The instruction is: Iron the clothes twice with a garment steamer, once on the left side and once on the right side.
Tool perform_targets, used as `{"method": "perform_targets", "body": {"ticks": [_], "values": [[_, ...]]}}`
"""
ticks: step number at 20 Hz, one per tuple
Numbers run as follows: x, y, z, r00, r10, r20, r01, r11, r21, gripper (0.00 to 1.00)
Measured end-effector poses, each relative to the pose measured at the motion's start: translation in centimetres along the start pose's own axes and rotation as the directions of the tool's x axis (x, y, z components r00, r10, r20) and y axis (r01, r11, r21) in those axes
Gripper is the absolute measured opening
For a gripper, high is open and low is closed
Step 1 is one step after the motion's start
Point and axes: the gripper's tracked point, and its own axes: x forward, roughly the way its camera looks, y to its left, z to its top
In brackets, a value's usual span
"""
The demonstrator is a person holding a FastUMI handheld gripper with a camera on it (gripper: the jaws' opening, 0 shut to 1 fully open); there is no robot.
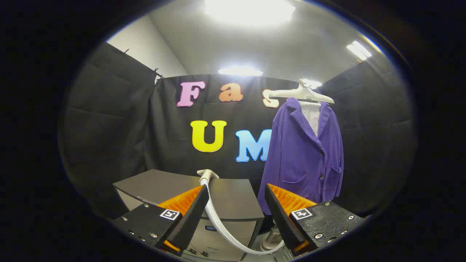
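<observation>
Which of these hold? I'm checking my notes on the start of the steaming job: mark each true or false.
1. The hand-held gripper is open, holding nothing. True.
2. The jacket lies folded on the cabinet. False: it hangs on a hanger, beside the cabinet.
3. The steamer head rests on the cabinet, ahead of the fingers. True.
4. The hose is coiled around the hanger. False: it runs down from the head between the fingers.

No readable text; claw (236,207) markers show only patterns.
</observation>
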Motion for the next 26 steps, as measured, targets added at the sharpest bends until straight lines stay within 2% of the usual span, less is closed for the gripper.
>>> {"method": "perform_targets", "body": {"ticks": [7, 13, 22, 26], "values": [[-3.1, -0.8, -0.4, 0.997, 0.075, -0.016, -0.075, 0.997, 0.002, 0.95], [-5.8, -2.3, -0.2, 0.986, 0.164, -0.03, -0.165, 0.984, -0.066, 0.95], [-10.4, -4.0, -0.5, 0.947, 0.32, -0.034, -0.321, 0.944, -0.08, 0.95], [-9.9, -4.1, -0.1, 0.94, 0.338, -0.046, -0.34, 0.938, -0.07, 0.95]]}}
